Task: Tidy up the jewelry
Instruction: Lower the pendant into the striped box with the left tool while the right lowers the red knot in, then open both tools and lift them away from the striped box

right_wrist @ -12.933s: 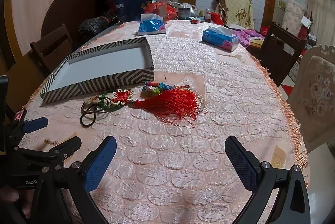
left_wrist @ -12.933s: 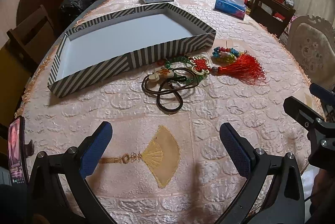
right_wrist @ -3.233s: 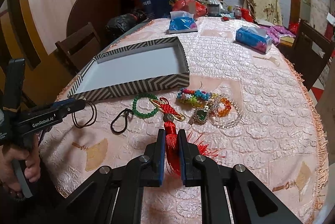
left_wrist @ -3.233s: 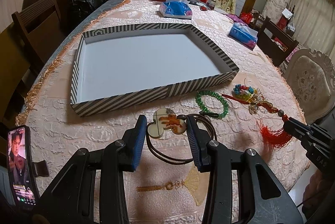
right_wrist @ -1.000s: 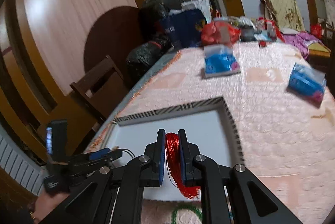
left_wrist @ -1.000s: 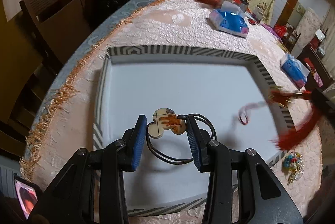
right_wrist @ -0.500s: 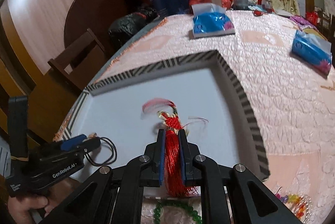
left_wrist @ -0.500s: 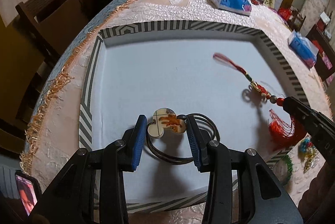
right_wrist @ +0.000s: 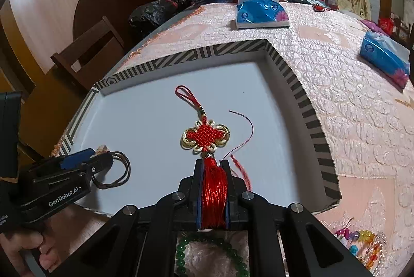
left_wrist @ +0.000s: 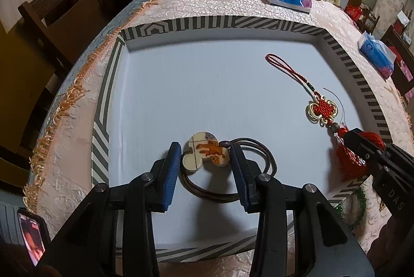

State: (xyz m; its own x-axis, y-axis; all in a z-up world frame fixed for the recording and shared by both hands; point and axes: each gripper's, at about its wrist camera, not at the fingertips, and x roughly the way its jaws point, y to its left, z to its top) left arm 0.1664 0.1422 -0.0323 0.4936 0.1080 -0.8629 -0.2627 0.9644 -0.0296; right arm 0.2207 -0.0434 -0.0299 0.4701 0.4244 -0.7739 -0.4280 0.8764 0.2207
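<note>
Both pieces have been lowered into the striped tray (left_wrist: pixel 344 58): the pendant (left_wrist: pixel 205 155) is clamped in the left tool (left_wrist: pixel 207 160), the knot's tassel (right_wrist: pixel 213 189) is pinched in the right tool (right_wrist: pixel 212 189), release pending

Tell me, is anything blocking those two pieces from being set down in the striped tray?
Nothing visible. The pendant in the left gripper and the red knot in the right gripper already sit over the tray's bare floor.

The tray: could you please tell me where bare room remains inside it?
The tray is bare across its far left, between the striped rim and the red knot charm. The near edge is crowded by the pendant and both grippers.
</note>
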